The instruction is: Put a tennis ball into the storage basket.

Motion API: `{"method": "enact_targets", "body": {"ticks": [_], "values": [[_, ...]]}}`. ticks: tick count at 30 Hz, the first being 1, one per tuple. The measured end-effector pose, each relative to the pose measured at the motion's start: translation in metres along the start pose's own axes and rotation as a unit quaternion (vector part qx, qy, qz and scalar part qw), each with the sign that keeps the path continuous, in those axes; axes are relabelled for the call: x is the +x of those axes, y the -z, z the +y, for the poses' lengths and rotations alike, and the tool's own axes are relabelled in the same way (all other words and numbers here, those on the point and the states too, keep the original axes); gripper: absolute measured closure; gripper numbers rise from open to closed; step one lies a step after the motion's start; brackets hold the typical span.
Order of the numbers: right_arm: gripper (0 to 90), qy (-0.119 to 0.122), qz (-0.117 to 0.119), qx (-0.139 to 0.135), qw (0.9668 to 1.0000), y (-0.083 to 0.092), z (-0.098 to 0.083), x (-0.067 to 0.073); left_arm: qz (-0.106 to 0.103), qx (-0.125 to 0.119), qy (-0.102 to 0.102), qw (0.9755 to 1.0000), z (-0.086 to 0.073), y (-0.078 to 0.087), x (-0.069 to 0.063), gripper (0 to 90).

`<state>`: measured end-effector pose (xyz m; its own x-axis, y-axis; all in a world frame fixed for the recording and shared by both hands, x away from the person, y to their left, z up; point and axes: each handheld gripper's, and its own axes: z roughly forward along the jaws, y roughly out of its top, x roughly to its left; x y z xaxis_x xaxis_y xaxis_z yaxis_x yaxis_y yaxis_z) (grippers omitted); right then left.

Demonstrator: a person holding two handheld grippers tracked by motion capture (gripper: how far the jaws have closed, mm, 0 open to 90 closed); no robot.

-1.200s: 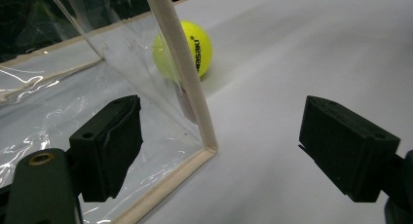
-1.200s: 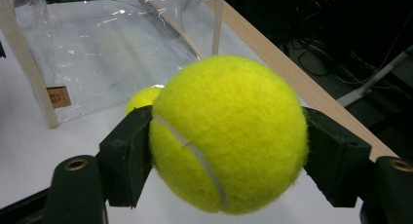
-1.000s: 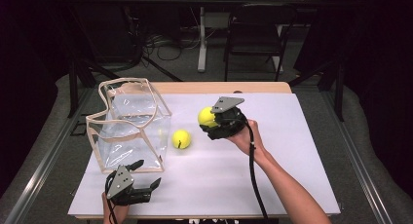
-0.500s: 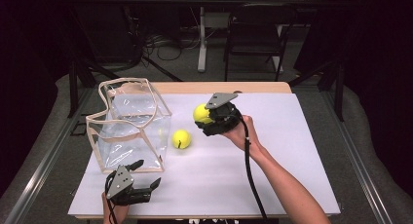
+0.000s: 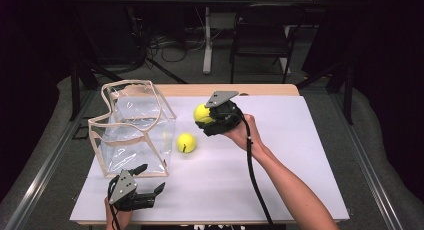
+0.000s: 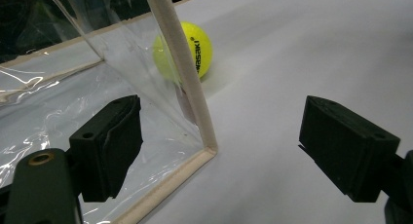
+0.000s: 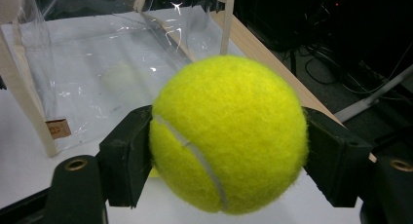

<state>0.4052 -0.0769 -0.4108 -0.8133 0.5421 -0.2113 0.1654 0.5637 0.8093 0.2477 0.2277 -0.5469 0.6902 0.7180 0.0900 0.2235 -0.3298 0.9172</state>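
My right gripper [image 5: 207, 118] is shut on a yellow tennis ball [image 5: 201, 113] [image 7: 229, 134], held above the table just right of the clear plastic bag [image 5: 132, 127]. A second tennis ball [image 5: 186, 142] [image 6: 195, 47] lies on the white table beside the bag's right side. Near the front edge, my left gripper [image 5: 150, 179] [image 6: 219, 151] stands open, its jaws straddling the bag's near corner edge [image 6: 187, 83] with nothing gripped. The bag [image 7: 102, 73] stands upright with its beige-trimmed mouth open to the top.
The white tabletop [image 5: 280, 160] spreads to the right and front of the bag. A wooden strip [image 5: 225, 90] runs along the far edge. Chairs and stands [image 5: 260, 40] sit on the floor beyond the table.
My right gripper has carried its ball leftward and slightly up, closer to the bag. The left gripper and the loose ball have stayed where they were.
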Motion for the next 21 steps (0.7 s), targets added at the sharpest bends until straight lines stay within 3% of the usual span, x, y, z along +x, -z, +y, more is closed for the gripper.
{"method": "enact_targets", "body": {"ticks": [21], "values": [[26.1, 0.014, 0.007, -0.003, 0.9999, -0.008, 0.027, 0.002, 0.001, -0.001, 0.004, 1.0000, 0.000, 0.001, 0.000, 16.0]]}}
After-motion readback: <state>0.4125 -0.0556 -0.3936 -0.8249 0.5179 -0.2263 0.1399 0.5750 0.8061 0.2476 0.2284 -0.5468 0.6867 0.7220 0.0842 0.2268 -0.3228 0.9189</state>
